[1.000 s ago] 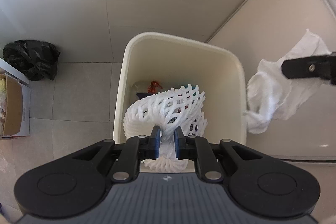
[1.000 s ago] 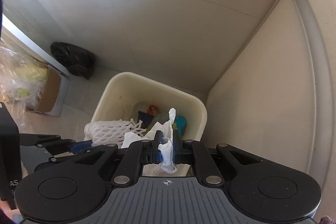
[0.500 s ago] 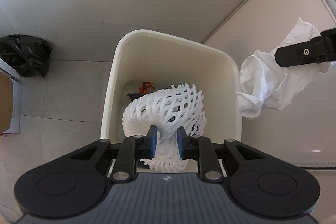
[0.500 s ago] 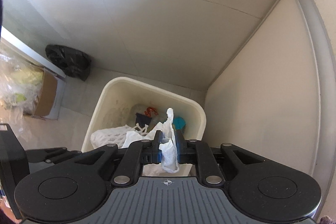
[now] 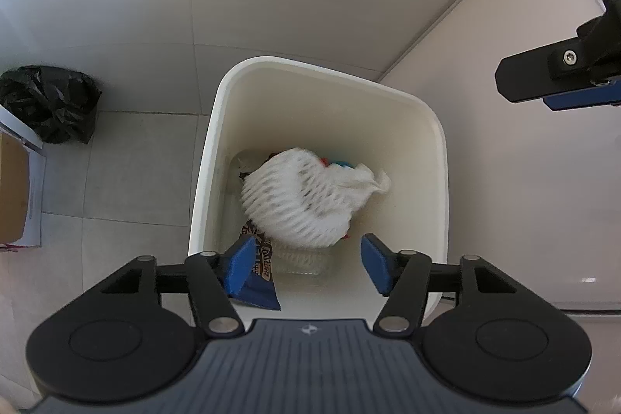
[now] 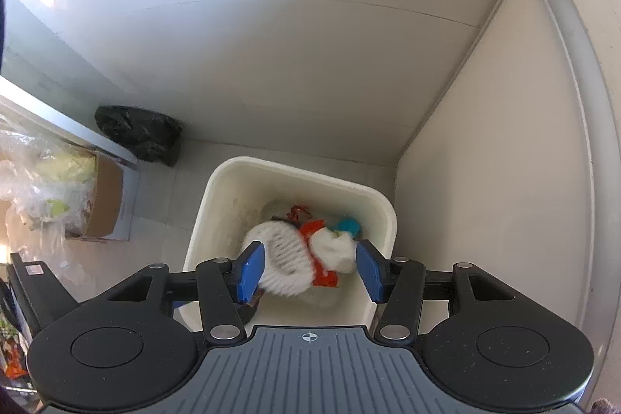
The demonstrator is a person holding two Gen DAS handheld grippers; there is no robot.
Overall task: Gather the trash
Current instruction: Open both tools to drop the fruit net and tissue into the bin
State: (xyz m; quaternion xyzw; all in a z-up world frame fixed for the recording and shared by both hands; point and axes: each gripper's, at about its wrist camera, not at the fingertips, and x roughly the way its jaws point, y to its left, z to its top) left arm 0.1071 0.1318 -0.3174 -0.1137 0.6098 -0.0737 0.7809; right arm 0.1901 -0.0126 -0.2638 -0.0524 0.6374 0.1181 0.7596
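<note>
A cream plastic bin (image 5: 217, 126) (image 6: 202, 220) stands on the floor below both grippers. Inside it lie a white foam net (image 5: 295, 200) (image 6: 279, 258) and a crumpled white tissue (image 5: 365, 181) (image 6: 333, 247), blurred, on top of coloured wrappers. My left gripper (image 5: 306, 260) hangs over the bin's near side, its jaws opening with nothing between the blue pads. My right gripper (image 6: 310, 268) is above the bin too, its jaws opening and empty; one of its fingers (image 5: 543, 80) shows at the right edge of the left wrist view.
A black rubbish bag (image 5: 50, 107) (image 6: 139, 134) sits on the floor at the left by the wall. A cardboard box (image 6: 104, 204) (image 5: 13, 192) with clear plastic stands further left. A beige cabinet panel (image 5: 524, 161) closes off the right side.
Both grippers opened. The foam net fell from the left one and the tissue from the right one into the bin. Neither hand shifted much.
</note>
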